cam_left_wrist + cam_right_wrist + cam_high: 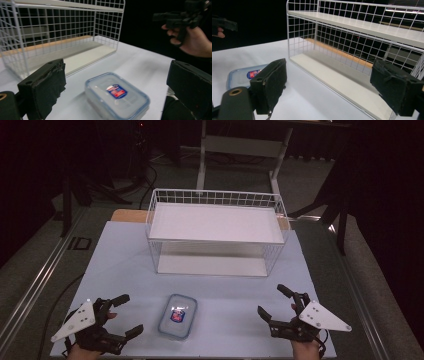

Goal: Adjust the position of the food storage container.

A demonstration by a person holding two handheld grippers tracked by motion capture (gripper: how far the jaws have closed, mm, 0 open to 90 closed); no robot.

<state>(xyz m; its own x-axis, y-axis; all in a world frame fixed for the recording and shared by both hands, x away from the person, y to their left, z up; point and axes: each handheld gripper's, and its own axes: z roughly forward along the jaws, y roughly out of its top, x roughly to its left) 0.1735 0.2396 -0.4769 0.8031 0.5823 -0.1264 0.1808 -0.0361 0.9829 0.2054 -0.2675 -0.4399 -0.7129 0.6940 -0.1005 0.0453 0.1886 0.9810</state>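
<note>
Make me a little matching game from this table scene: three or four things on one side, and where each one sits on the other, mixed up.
Things:
1. Lidded plastic box
2. White wire shelf rack
3. Left gripper
4. Right gripper

Places:
A. Far half of the table, in the middle
B. Near edge, right of the box, jaws open
C. Near edge, between the two grippers
D. Near edge, left of the box, jaws open

Pairs: 1-C, 2-A, 3-D, 4-B
</note>
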